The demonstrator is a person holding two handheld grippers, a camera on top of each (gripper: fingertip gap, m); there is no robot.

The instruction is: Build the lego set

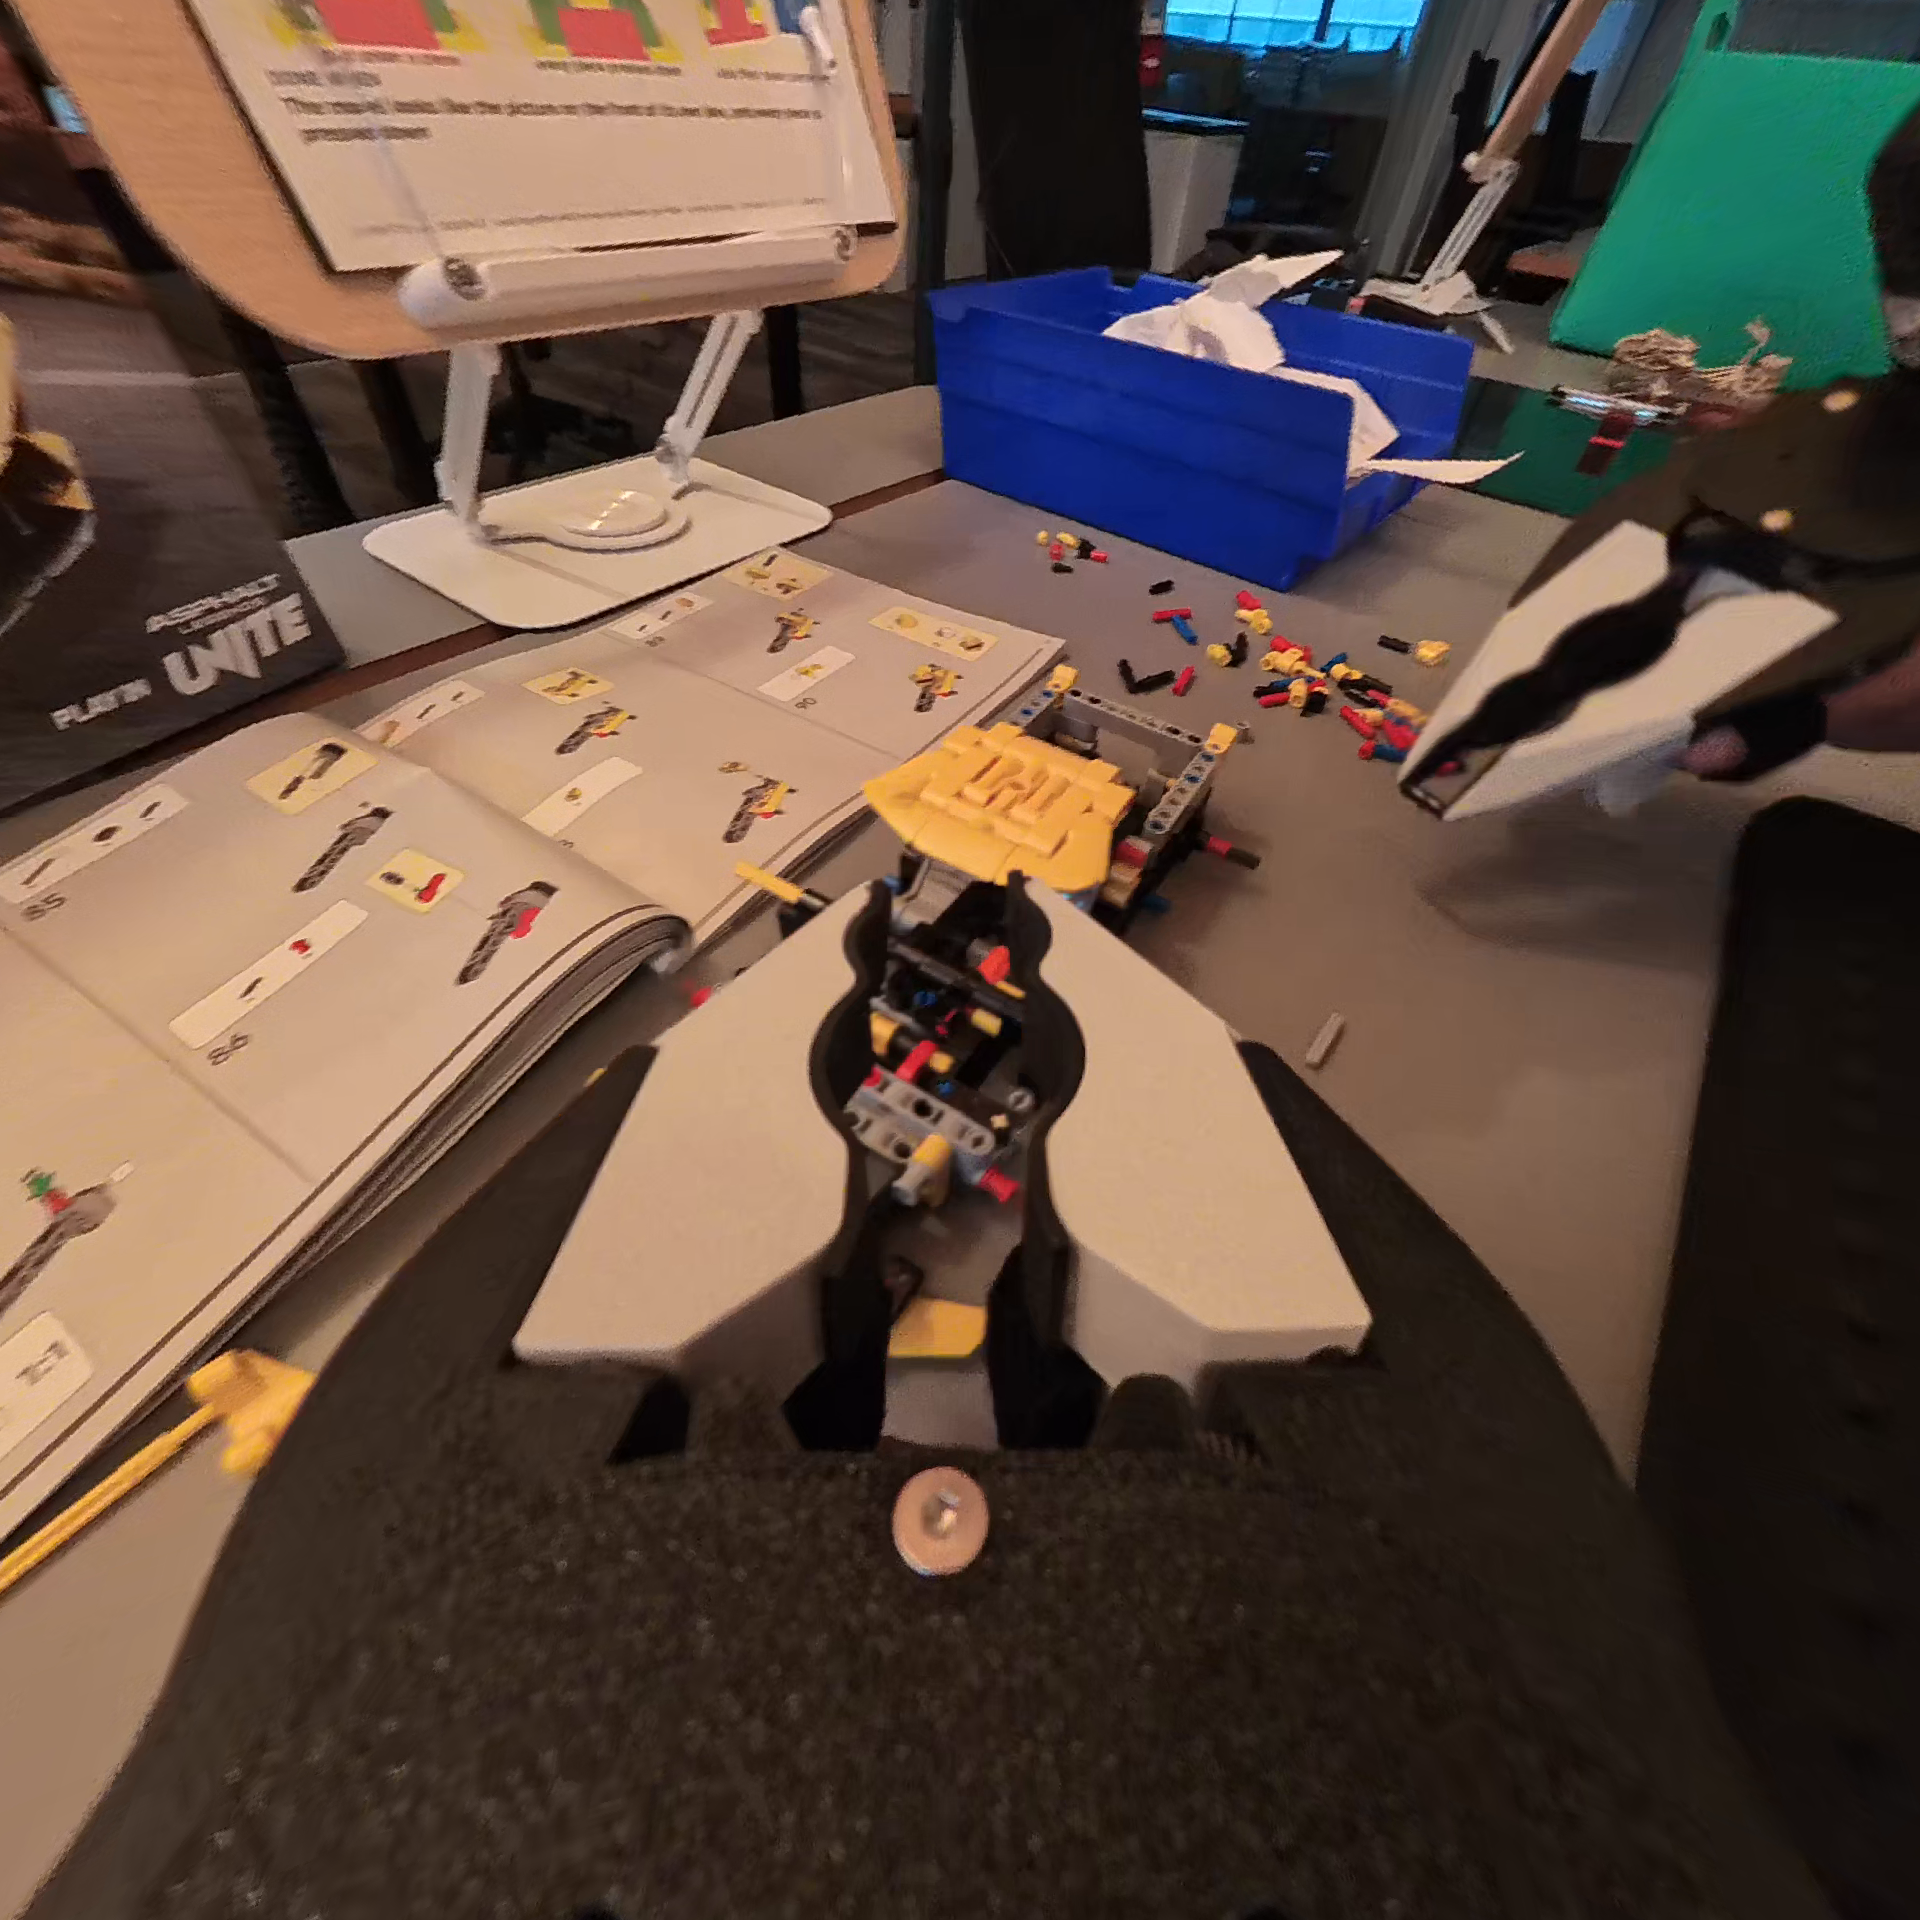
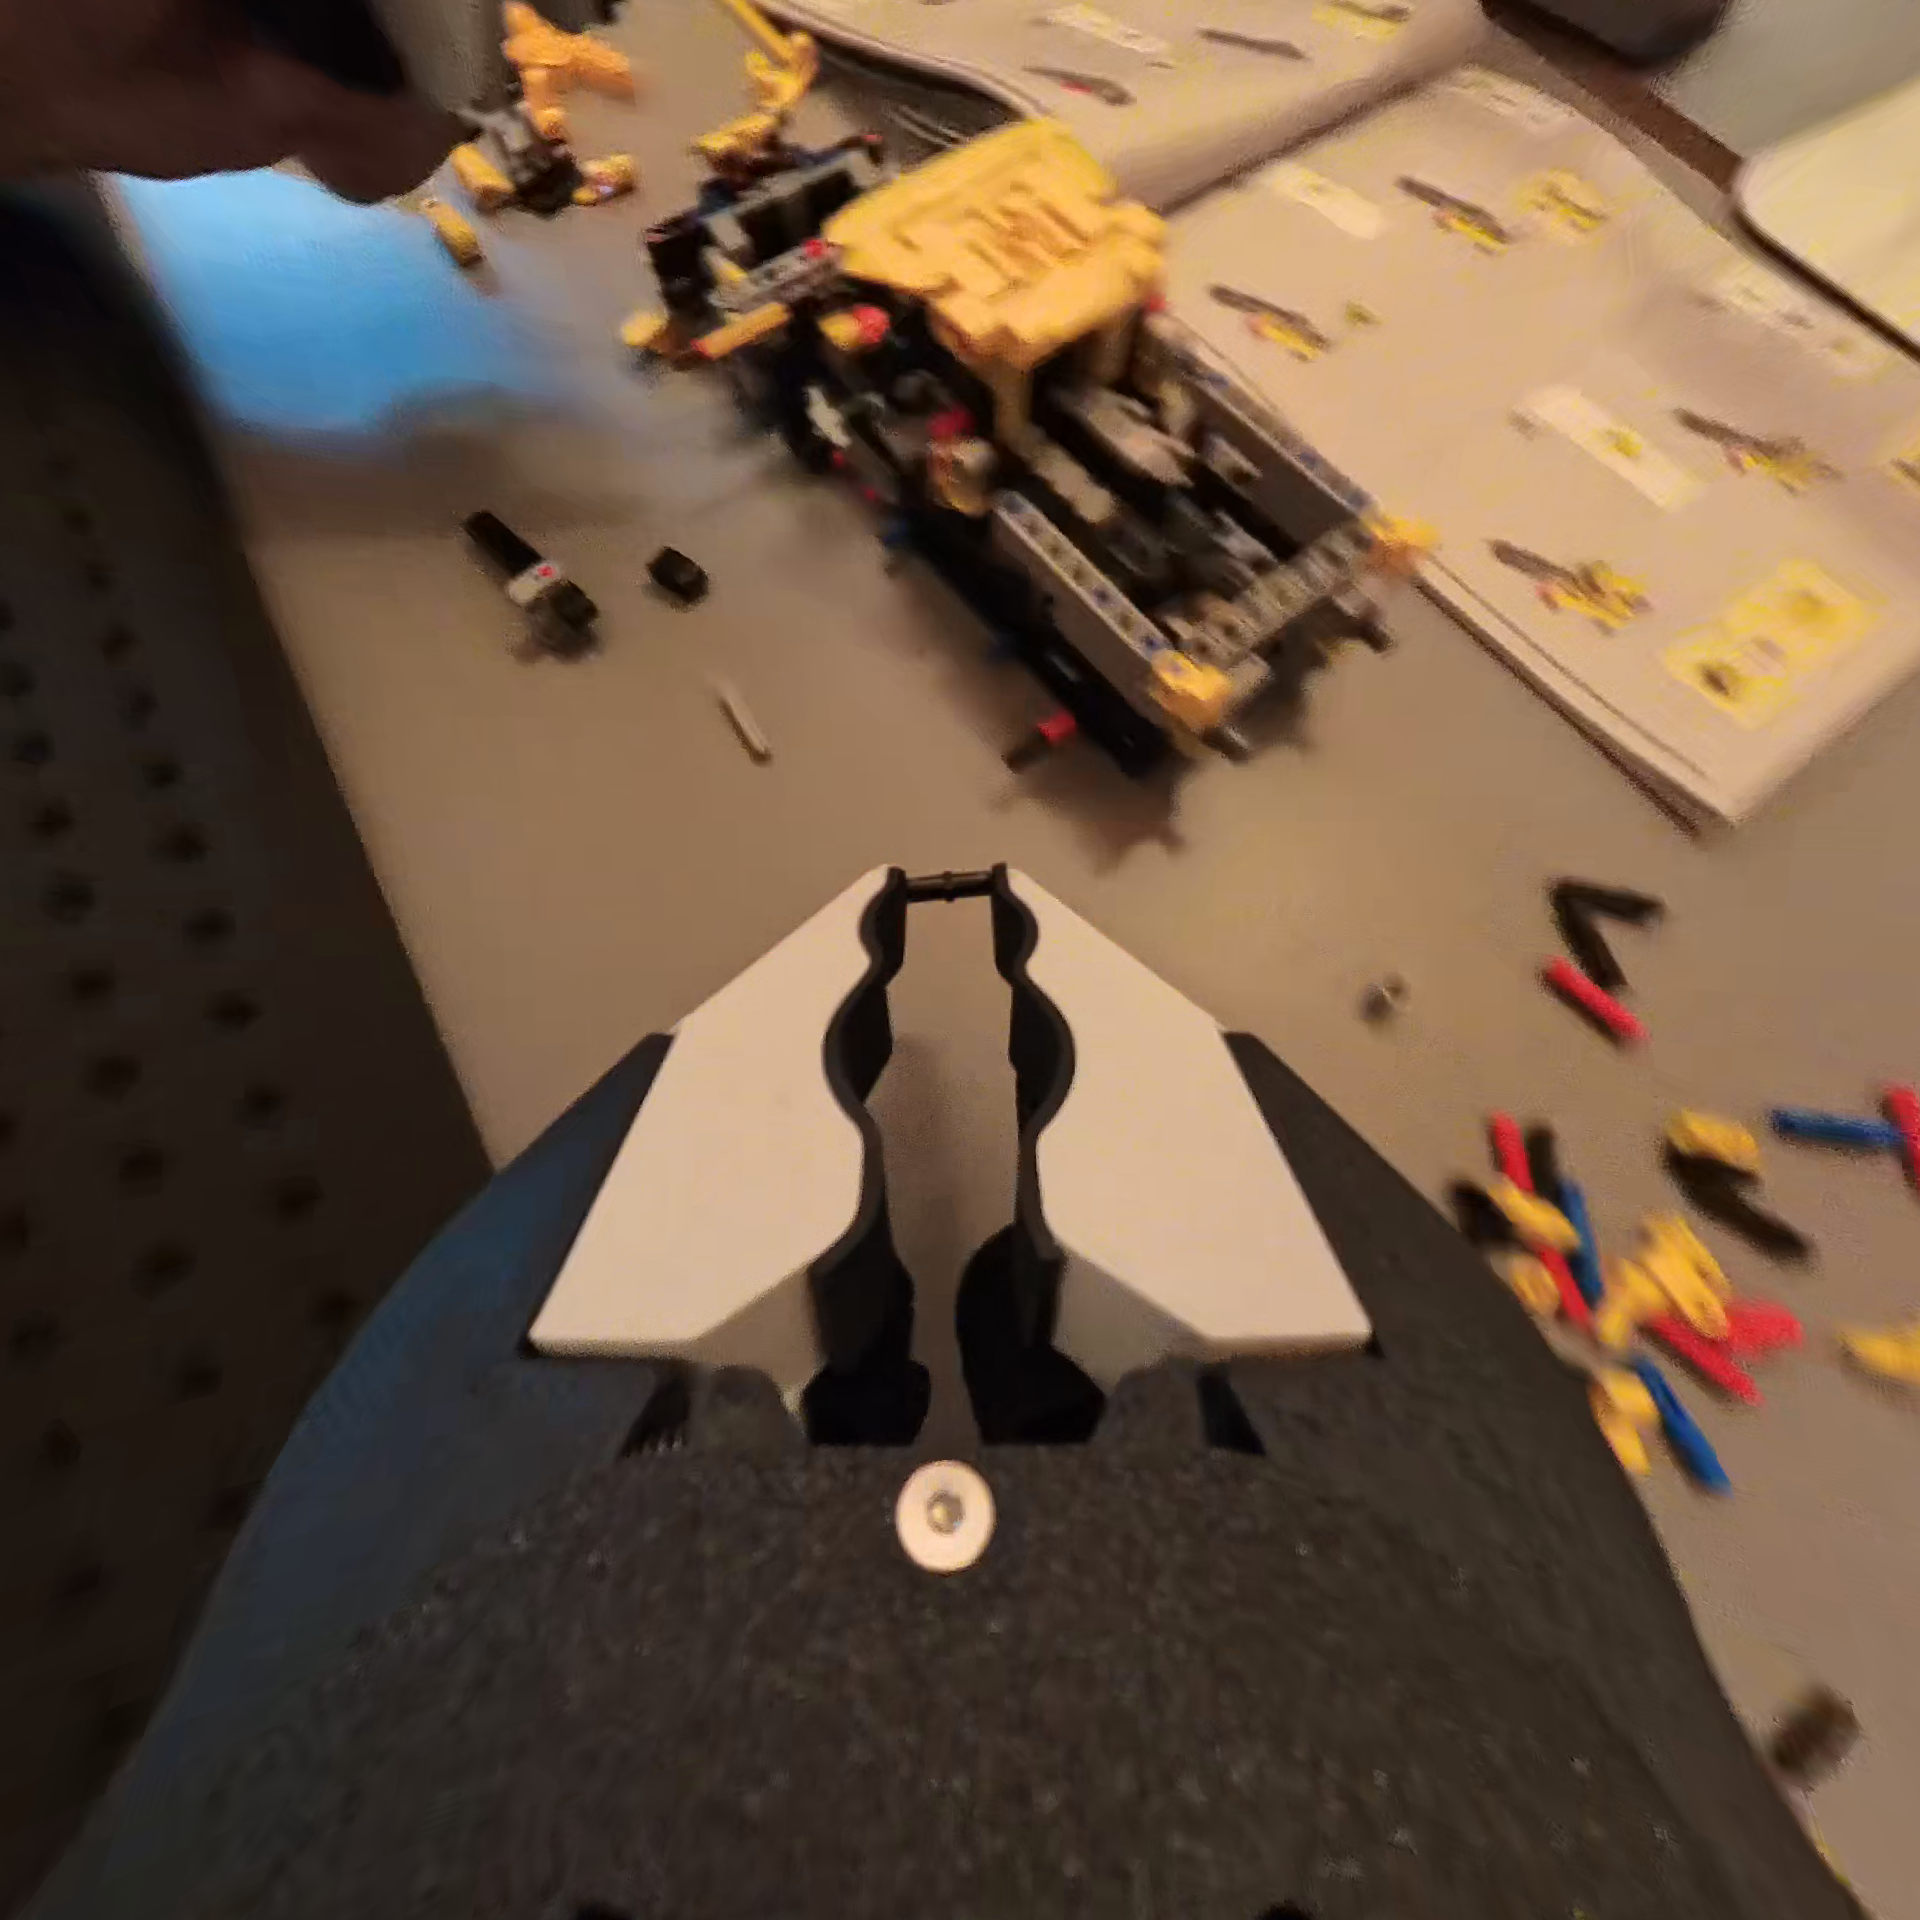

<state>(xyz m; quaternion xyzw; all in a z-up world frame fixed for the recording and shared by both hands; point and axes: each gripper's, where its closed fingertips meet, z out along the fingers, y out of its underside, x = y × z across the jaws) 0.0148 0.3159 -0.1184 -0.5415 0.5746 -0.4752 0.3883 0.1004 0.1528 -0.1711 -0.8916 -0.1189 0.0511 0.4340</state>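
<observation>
Your right gripper (image 2: pixel 948 881), pinching a small black pin (image 2: pixel 951 879) crosswise at its tips, has the model (image 2: pixel 997 416) ahead and slightly right on the table (image 2: pixel 582 831), its long axis running diagonally away, while your left gripper (image 1: pixel 948 904) straddles the model's near end, contact unclear.

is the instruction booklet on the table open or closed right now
Open. The instruction booklet lies flat on the table with two printed pages spread either side of its spine, beside the yellow lego model.
</observation>
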